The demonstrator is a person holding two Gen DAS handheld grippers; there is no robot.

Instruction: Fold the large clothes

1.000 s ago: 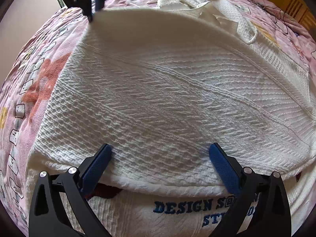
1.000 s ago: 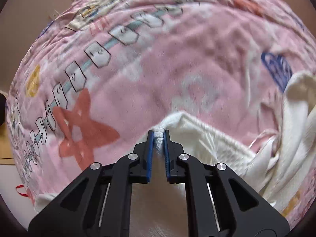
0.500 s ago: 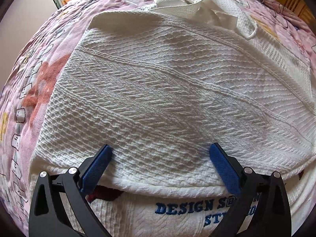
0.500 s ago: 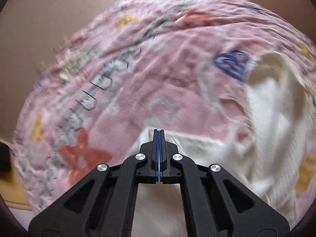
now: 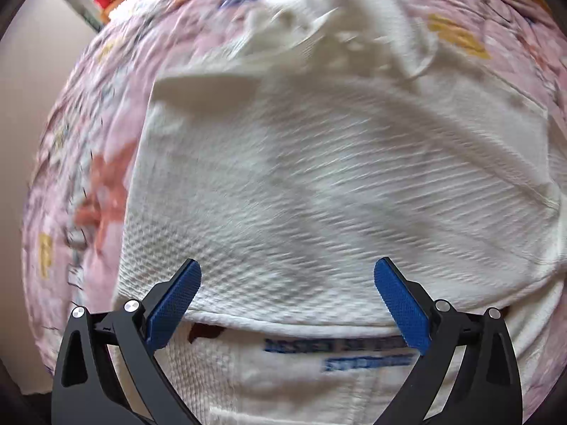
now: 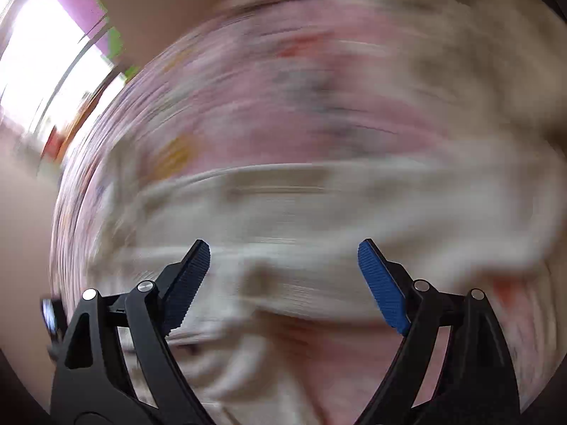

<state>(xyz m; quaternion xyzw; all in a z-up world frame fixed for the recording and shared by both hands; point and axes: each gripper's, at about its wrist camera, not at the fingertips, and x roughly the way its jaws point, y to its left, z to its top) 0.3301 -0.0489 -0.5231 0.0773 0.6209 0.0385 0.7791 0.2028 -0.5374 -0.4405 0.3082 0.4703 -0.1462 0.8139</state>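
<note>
White textured garment (image 5: 319, 184) spread on the pink patterned bedspread (image 5: 88, 177), folded edge just ahead of the left gripper (image 5: 287, 297), jaws wide, holding nothing. Blue lettering (image 5: 354, 352) below that edge. Right gripper (image 6: 283, 276) also wide and empty above blurred white cloth (image 6: 283, 212).

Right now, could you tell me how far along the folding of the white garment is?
One fold looks done: a panel of the white garment lies doubled over the layer bearing blue lettering on the pink bedspread. Nothing is in hand; the left tool and right tool are both open. The bunched part at the far end looks unfolded, so more folds probably remain.
</note>
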